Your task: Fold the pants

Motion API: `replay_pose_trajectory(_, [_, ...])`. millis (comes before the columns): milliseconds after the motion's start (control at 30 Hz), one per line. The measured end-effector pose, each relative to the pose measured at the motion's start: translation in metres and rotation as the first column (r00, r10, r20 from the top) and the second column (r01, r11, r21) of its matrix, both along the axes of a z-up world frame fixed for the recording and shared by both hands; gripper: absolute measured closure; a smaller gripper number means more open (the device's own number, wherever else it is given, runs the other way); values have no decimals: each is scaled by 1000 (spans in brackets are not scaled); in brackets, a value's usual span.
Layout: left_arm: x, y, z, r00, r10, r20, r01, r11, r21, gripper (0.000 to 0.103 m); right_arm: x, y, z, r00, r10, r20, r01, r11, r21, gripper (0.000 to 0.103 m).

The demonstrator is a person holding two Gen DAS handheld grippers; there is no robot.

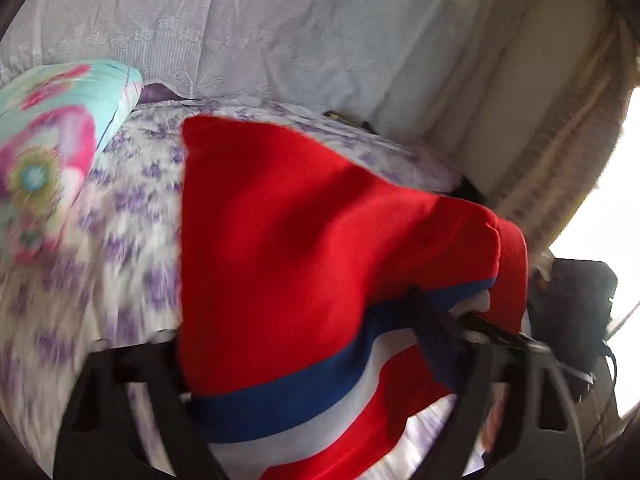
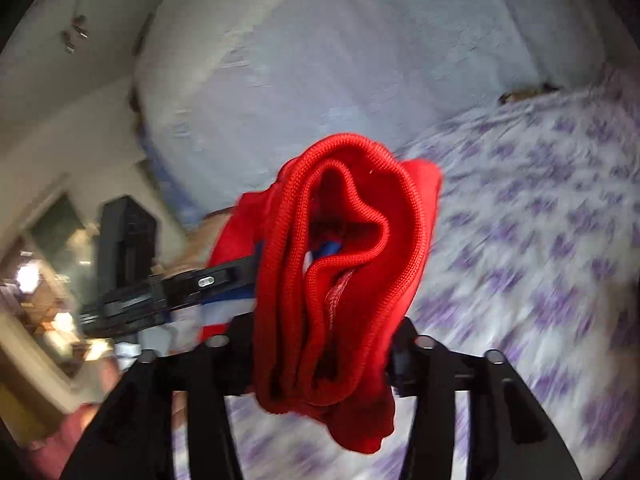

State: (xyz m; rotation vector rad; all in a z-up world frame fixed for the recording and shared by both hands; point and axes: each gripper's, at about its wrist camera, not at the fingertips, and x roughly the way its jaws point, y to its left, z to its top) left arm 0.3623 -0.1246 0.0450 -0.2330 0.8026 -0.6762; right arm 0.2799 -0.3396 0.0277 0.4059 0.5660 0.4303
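Pants (image 1: 288, 248), red with a blue and a white stripe, hang in the air above the bed (image 1: 132, 216), which has a sheet with purple flowers. The left gripper (image 1: 320, 408) has its two black fingers standing wide apart, and the striped cloth lies across the gap between them. I cannot tell if the pads press on it. The right gripper (image 2: 316, 360) also has its fingers standing apart, and a thick bunch of the red cloth with a ribbed edge fills the space between them. It looks like it is resting or caught there, but I cannot tell if it is squeezed. In the right view the other gripper shows at the left, right beside the bunch, so both hands are close together at one end of the pants. From there the long part of the pants runs away from the left gripper, toward the far side of the bed. I think the next move needs the pants laid down flat on the sheet. A bright flowery pillow (image 1: 48, 152) lies off to the left.
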Motion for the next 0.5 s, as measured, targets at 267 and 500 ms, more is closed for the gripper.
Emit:
replay_pose_trajectory(267, [81, 21, -111, 964, 244, -110, -200, 930, 307, 29, 38, -11, -83, 951, -299, -80, 290, 951, -105, 15])
replay_pose_trajectory(500, [-64, 70, -41, 954, 273, 120, -296, 918, 265, 5, -112, 1, -47, 966, -260, 11, 260, 961, -94, 4])
